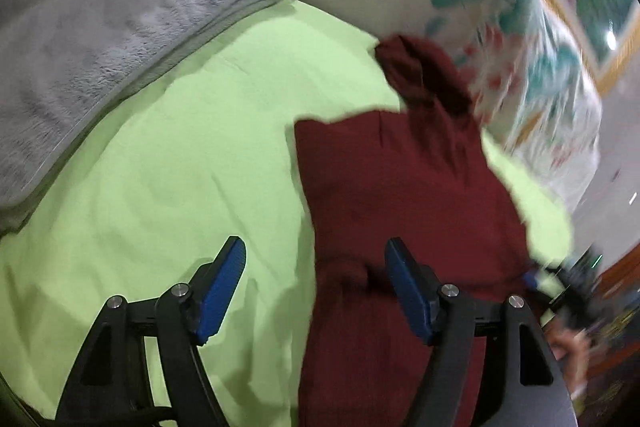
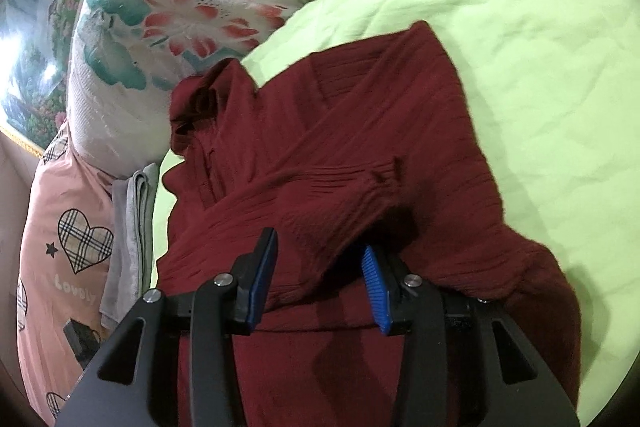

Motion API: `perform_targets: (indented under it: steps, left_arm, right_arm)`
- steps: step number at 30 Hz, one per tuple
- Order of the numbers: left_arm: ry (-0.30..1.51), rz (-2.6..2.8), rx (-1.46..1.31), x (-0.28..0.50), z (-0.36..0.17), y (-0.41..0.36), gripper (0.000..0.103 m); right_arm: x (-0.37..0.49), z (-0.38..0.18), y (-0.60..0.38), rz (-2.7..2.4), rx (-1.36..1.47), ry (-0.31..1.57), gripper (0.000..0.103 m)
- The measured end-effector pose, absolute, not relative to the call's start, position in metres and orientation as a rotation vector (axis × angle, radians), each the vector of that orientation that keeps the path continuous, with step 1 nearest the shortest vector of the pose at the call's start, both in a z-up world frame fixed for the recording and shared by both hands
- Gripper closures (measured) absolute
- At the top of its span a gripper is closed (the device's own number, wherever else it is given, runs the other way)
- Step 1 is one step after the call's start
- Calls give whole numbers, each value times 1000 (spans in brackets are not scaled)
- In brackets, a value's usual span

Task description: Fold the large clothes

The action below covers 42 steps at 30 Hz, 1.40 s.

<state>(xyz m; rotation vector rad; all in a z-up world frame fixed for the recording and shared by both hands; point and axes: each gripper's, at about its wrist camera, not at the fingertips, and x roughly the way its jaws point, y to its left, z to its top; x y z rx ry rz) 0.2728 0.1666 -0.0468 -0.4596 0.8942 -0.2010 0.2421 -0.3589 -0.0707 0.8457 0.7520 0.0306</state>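
The left gripper (image 1: 314, 291) stood wide open, its blue pads (image 1: 224, 287) well apart with nothing between them; one pad hung over the lime-green sheet (image 1: 160, 167), the other over the dark red garment (image 1: 392, 179); neither pad pressed on cloth. The right gripper (image 2: 320, 283) stood partly open, its blue pads (image 2: 374, 287) apart; a ridge of the red garment (image 2: 320, 155) lay between the fingers, but the pads did not clamp it; cloth draped over the outer side of the right-hand finger.

The garment, a ribbed dark red knit, lay on the green sheet; in the right wrist view it was partly folded, with one band of fabric crossing diagonally over the body and a cuff or collar end bunched at the far tip; in the left wrist view that far tip reached the foot of the floral quilt (image 1: 500, 39).

Beyond the garment, a folded grey fleece blanket (image 1: 100, 39) lay on the sheet at the left of the left wrist view; the right wrist view showed the floral quilt (image 2: 168, 11) piled at the far edge of the green sheet (image 2: 500, 47), a pink pillow with plaid hearts (image 2: 60, 227) beside it, and a grey folded cloth (image 2: 132, 227) between pillow and sheet.
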Motion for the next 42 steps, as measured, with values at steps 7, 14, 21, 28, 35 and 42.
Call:
perform_targets:
  steps: [7,14,21,28,35,42]
  left_arm:
    - [1068,-284,-510,373,-80,158,32]
    - [947,-275,-345,394,-69,131,99]
    - [777,-105,-19,396,-59,102,99]
    - [848,-109,-92,393,-66,121,86]
    - [811,-224,-178,314,-42,118,86]
    - [867,-303,-99,289,-71,79,86]
  right_arm:
    - [246,-70,-354,40,832,740,60]
    - [248,-61,-348,67,783,695,89]
    - [244,-40,-338,14,651,646,95]
    - [244,-58,-343,-15,676,727,95]
    - [241,-64,-355,5,811,699,59]
    - [247,-50,-337,-30,676,729,98]
